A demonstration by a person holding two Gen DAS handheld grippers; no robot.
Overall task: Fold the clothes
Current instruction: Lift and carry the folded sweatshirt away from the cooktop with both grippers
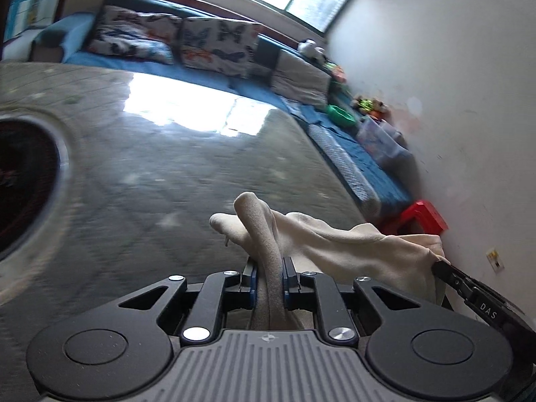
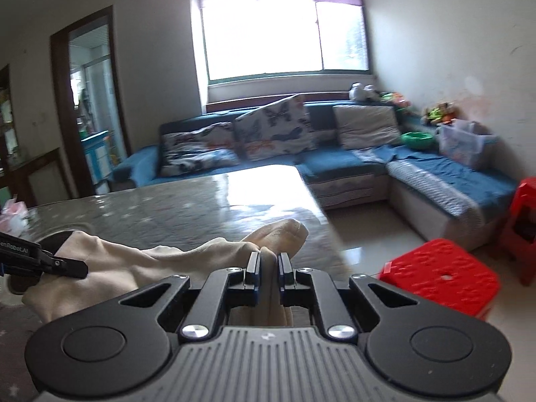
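Item: one cream, soft-napped knit garment (image 1: 335,238), limp and creased, slung between your two grippers above the grey, glossy, star-patterned bench (image 1: 174,167). Your left gripper (image 1: 270,281) has its jaws nearly closed on a bunched fold; your right gripper (image 2: 269,268) pinches another edge, jaws narrow. Held at two points, probably to spread the fabric flat for folding.

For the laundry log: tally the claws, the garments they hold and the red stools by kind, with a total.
Black two-finger claws: 2 (left claw, right claw, each shut on the garment)
Cream soft fabric garment: 1
Red square plastic stools: 2
Total: 5
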